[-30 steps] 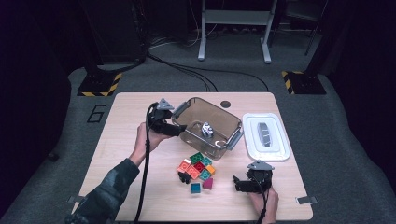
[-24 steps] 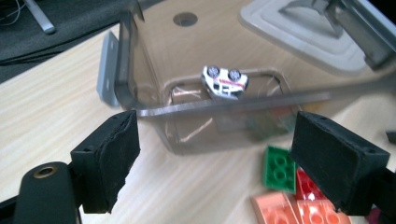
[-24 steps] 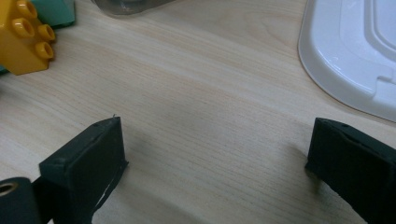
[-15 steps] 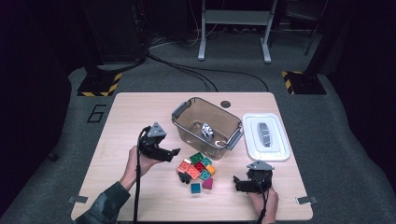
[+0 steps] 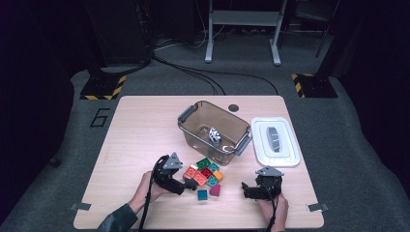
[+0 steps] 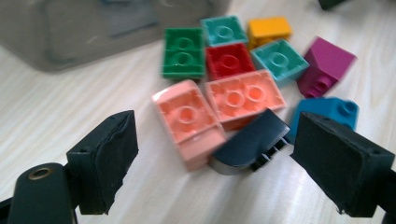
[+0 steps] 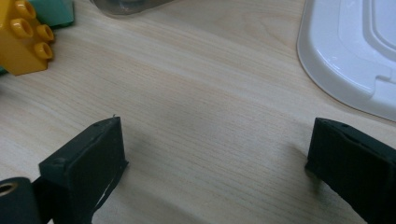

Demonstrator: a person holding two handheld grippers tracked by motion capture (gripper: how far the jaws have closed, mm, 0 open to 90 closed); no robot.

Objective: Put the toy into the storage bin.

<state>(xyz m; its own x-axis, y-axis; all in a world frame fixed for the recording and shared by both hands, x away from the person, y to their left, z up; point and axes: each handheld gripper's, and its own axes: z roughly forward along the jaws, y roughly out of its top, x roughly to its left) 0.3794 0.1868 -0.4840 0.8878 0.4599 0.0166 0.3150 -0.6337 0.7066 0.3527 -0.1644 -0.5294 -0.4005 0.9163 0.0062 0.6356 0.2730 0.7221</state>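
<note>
From above, the left claw (image 5: pixel 186 183) sits by the clear bin (image 5: pixel 193 126), jaws apart over the pink block (image 6: pixel 189 122), which looks light, hard and slippery, best squeezed on its flat sides, while the right claw (image 7: pixel 212 163) waits wide apart, empty.

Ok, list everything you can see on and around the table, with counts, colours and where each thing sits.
toy bricks: about ten, green, teal, red, orange, salmon, magenta, blue, one dark; clustered on the table near the person, in front of the bin
storage bin: one, clear with grey handles; table middle
small black-and-white object: one; inside the bin
lid: one, white; flat on the table beside the bin
table: one, light wood
hazard-striped bases: two, black and yellow; on the floor beyond the table
left gripper: black jaws open, at the salmon bricks
right gripper: black jaws open over bare table
</note>
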